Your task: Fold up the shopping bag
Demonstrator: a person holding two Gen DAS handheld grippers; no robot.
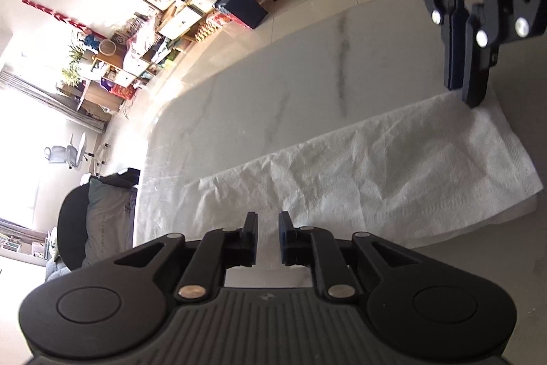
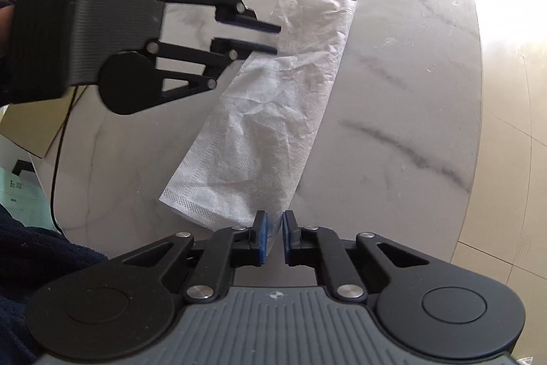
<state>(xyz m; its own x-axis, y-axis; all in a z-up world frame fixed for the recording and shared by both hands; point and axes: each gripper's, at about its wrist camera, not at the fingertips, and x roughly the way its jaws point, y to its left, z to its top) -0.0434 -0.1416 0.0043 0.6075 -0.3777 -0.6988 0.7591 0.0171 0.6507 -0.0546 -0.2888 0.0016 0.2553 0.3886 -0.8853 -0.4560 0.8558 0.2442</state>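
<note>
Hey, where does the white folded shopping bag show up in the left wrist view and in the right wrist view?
Left wrist view: the shopping bag lies as a long strip from lower centre to the right edge, ending under the right tongs.
Right wrist view: it runs from upper centre down to the bottom centre, its near corner between the right tongs' fingers.
Shared landmark: the grey-veined marble table beneath it.

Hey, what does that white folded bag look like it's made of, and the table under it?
The white folded shopping bag looks like thin non-woven fabric, matte: a dotted embossed grain and soft crumples show, though thin plastic film cannot be ruled out. The pale grey-veined tabletop looks like polished marble or a marble-look slab: dark veins and a soft sheen from the window light.
</note>
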